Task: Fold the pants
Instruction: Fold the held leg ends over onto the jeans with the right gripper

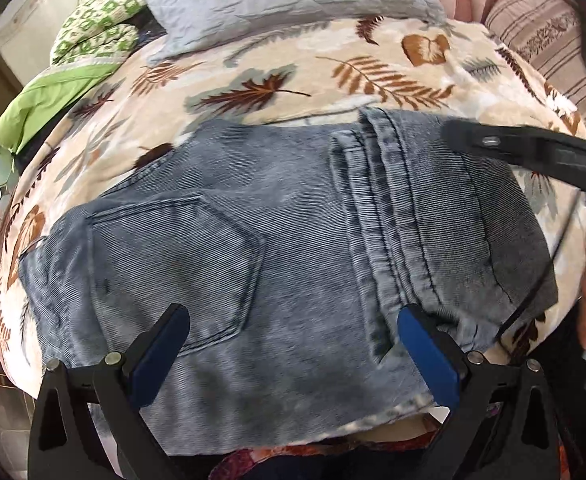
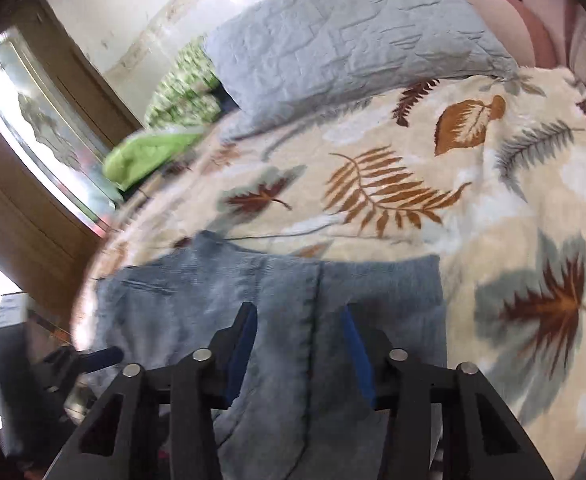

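Observation:
Light blue denim pants [image 1: 285, 240] lie folded into a flat stack on the leaf-print bedspread [image 1: 273, 76], back pocket and seam up. My left gripper [image 1: 293, 328] is open, its blue pads spread wide just above the pants' near edge. My right gripper [image 2: 299, 320] is open over the same pants [image 2: 277, 300], straddling a seam, holding nothing. The right gripper also shows in the left wrist view [image 1: 533, 152] at the right, above the pants' far right corner. The left gripper shows in the right wrist view [image 2: 93, 358] at lower left.
A grey quilted pillow [image 1: 285, 0] lies at the bed's head, with a green patterned cloth [image 1: 97, 28] and a plain green cloth [image 1: 41, 104] to its left. A striped pillow [image 1: 541, 32] is at the far right. A wooden mirror-fronted cabinet [image 2: 45, 132] stands left of the bed.

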`<state>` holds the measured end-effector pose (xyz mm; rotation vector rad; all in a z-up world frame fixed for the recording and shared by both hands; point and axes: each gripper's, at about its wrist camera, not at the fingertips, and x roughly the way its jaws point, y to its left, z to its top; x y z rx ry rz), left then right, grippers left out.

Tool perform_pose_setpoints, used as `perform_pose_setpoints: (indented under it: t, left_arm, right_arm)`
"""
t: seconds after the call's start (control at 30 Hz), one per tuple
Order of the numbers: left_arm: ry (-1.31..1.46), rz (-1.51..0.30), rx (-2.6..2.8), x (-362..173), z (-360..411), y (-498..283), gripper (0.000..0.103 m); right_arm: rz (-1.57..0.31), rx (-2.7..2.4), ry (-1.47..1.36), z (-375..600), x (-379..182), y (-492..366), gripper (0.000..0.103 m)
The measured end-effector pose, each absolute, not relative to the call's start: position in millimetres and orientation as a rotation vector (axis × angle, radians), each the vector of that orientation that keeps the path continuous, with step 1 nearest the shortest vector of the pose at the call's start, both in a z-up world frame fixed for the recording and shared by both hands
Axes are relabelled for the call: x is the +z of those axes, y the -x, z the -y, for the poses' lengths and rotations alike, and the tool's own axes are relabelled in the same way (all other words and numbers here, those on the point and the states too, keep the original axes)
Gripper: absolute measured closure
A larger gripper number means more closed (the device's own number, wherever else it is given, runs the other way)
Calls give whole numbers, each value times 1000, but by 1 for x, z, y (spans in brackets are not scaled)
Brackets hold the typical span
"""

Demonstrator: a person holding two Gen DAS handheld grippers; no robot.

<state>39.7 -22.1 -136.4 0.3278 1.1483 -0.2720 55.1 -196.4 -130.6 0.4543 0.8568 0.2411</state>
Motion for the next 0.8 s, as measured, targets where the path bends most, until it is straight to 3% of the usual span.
perform_pose_setpoints:
  t: [0.13,0.53,0.8]
  left_arm:
    - [-389,-1185,-248,-157,30,-41,0]
    - [-347,-1156,-201,-143,11,-38,0]
    - [-369,-1216,-172,-168,8,-39,0]
  right_arm:
    - [-977,218,-479,198,-170,-79,62]
    - [-905,193,-501,220,-146,-39,60]
    - [-985,149,-409,210,-158,8,60]
